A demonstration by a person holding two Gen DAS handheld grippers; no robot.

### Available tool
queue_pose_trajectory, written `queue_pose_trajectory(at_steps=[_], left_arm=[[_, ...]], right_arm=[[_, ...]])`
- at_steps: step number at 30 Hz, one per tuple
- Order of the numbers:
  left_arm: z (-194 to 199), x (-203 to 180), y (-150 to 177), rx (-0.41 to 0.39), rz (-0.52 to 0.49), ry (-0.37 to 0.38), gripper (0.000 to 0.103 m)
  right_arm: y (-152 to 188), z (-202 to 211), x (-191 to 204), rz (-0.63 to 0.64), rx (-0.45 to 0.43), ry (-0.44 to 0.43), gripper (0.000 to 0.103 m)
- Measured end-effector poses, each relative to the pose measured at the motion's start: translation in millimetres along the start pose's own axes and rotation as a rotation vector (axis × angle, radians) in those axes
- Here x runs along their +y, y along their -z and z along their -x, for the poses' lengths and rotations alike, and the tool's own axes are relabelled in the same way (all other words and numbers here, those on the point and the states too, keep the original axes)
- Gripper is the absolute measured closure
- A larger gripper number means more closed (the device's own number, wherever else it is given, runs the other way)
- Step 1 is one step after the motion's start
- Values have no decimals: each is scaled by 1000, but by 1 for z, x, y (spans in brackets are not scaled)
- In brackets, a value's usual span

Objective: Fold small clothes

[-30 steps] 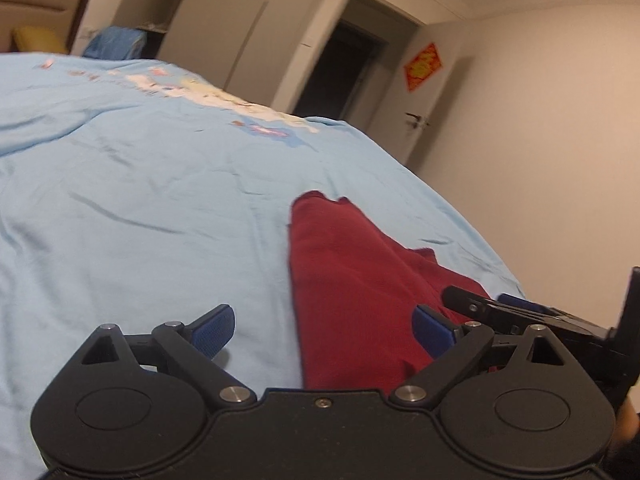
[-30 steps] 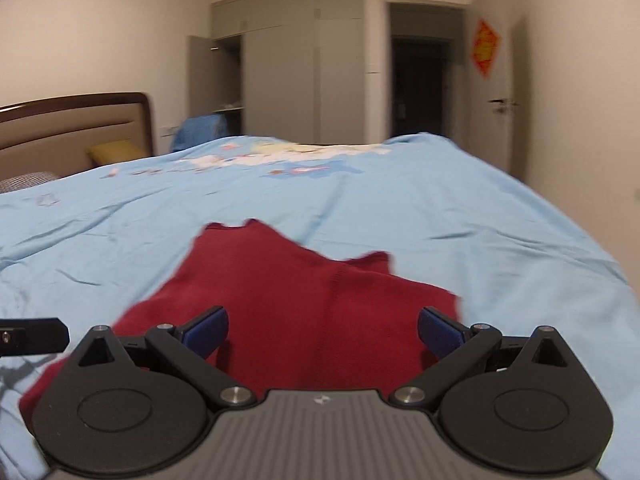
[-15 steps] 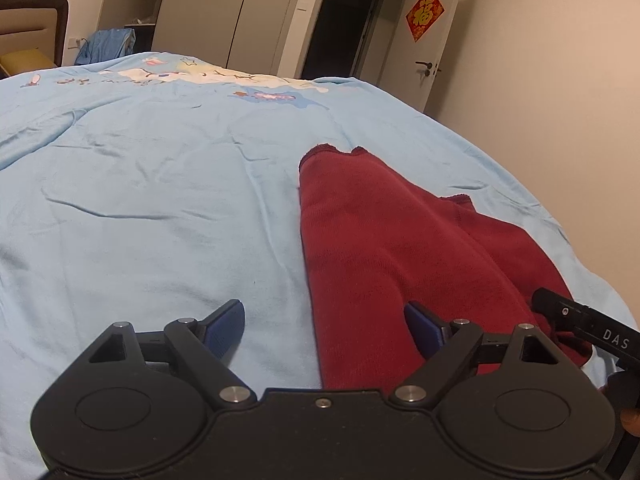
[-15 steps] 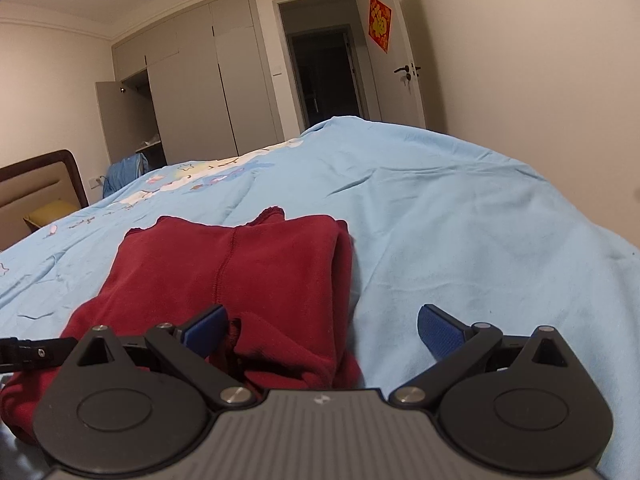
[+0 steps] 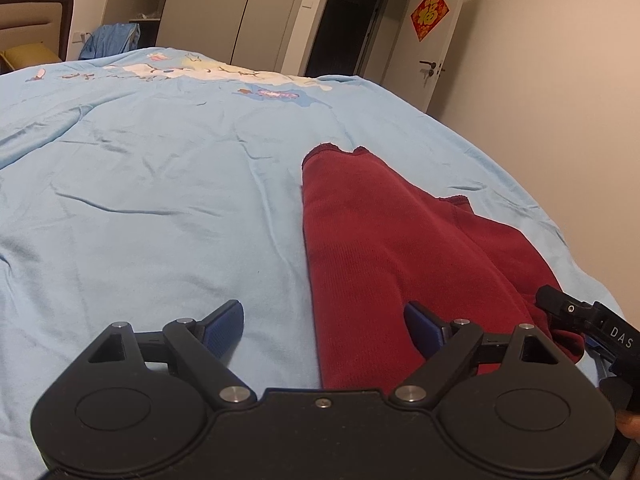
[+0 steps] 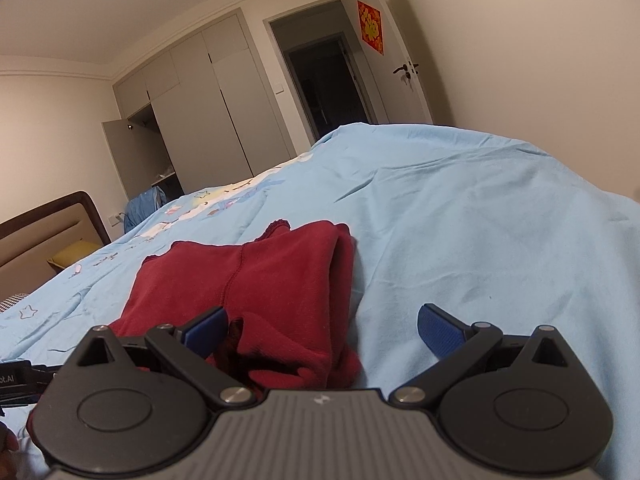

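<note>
Lying on the light blue bed cover (image 5: 160,208), the dark red garment (image 5: 380,248) is folded lengthwise into a long narrow shape, with a stitched seam and thick soft edges on its right side. The left claw (image 5: 324,328) stands wide and empty above its near end. The right claw (image 6: 320,330) is also wide, holding nothing.

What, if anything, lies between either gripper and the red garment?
Nothing visible. The left gripper and right gripper are both open right at the near end of the red garment on the blue bedsheet, with no other object between.
</note>
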State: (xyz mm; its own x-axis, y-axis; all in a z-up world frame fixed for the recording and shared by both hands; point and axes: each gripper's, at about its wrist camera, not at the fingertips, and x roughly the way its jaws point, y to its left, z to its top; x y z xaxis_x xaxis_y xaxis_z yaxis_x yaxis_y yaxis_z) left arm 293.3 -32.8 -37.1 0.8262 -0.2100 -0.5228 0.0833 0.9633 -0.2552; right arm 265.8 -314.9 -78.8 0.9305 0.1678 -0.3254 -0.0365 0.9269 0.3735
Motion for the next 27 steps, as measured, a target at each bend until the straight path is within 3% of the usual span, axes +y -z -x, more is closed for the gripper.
queue_pose_trajectory(at_steps=[9,16,21,27], left_arm=[[4,0,2,0,2,-4,15],[4,0,2,-1,2,-5,14],[4,0,3,0,5,-3,13],[6,1,4,-1,7,0,12]], right_arm=[[2,10,-17,-136,-50,-55,1],[3,6,-3,-91,-24,49,1],[3,8,5,-88,35,128,1],[10,16,23,15,114,203,1]])
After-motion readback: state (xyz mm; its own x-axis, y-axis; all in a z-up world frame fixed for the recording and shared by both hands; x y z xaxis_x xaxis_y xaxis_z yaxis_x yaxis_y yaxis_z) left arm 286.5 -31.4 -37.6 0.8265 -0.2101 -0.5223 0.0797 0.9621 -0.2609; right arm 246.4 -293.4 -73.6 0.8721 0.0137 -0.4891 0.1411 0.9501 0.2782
